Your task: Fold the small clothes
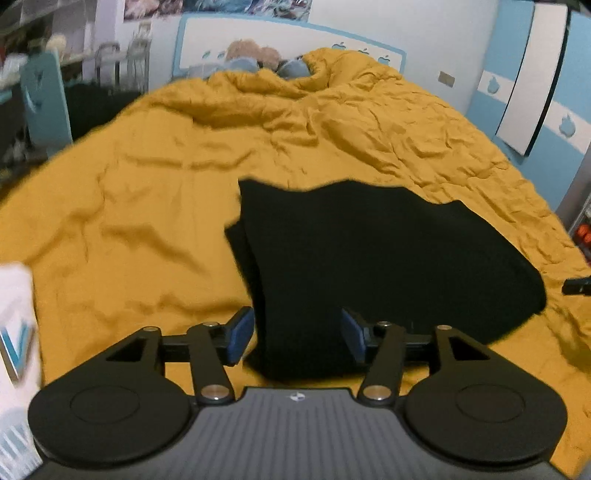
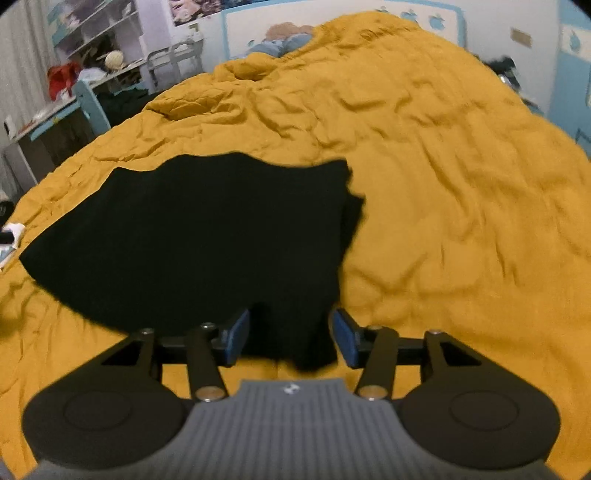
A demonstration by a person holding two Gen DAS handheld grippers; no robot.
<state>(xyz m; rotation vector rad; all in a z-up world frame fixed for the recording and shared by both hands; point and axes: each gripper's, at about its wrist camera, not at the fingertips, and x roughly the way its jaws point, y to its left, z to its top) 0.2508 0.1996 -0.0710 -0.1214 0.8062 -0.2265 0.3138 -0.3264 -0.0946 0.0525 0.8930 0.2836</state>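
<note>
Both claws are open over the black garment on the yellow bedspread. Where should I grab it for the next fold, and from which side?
Probably take the black garment by its two near corners, one per claw, coming down from the near edge. It lies flat with doubled layers along its side edges, so pinch through every layer there. The left claw and right claw already straddle that near edge.

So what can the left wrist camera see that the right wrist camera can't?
Only the left wrist view shows a white cloth with blue stripes at its left edge and the wardrobe's white door panel.

Only the right wrist view shows wall shelves, a red bag and a desk.

Both show the folded black garment on the mustard-yellow duvet, stuffed toys by the headboard, and an open gripper: left, right.
</note>
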